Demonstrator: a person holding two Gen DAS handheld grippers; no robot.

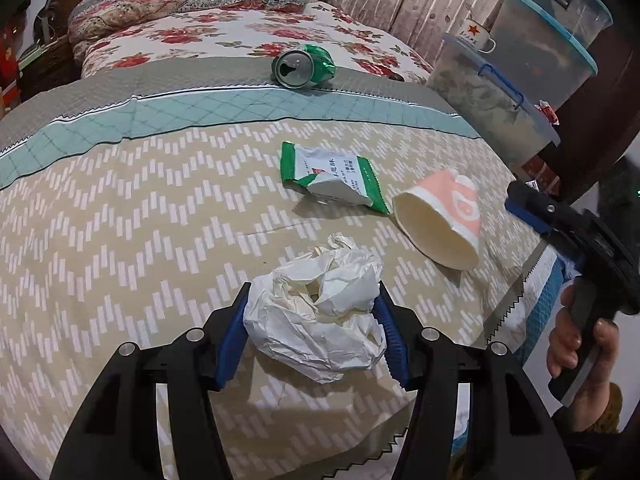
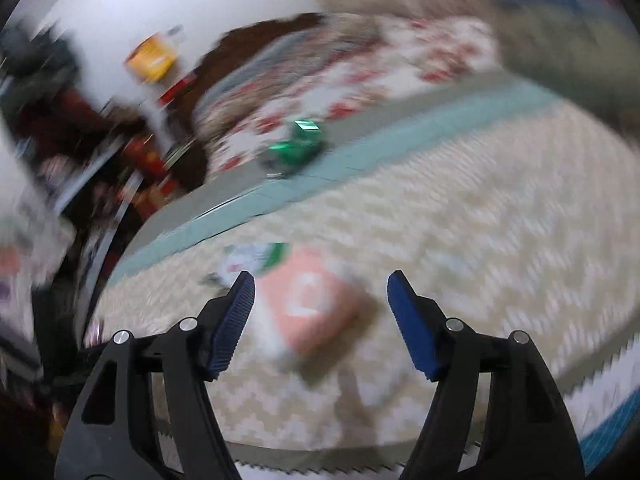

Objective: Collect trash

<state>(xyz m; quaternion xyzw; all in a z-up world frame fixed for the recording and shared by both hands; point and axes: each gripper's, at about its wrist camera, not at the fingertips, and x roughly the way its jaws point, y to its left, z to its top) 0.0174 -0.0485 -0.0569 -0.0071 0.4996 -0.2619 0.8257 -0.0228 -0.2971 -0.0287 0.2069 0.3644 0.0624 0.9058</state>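
Observation:
A crumpled white paper ball (image 1: 320,312) lies on the beige patterned bed cover between the blue pads of my left gripper (image 1: 316,308), which touch both its sides. A pink paper cup (image 1: 444,220) lies on its side to the right. A torn green-and-white wrapper (image 1: 332,176) lies beyond the ball. A crushed green can (image 1: 302,66) lies farther back. My right gripper (image 2: 320,292) is open, and the pink cup (image 2: 316,304) lies blurred between its fingers. The right gripper also shows in the left wrist view (image 1: 560,216).
Stacked clear storage boxes (image 1: 516,80) with a white mug (image 1: 474,36) stand at the bed's right. A folded floral quilt (image 1: 180,0) lies at the head. The bed's edge (image 1: 516,304) runs close at the right. The right wrist view is motion-blurred.

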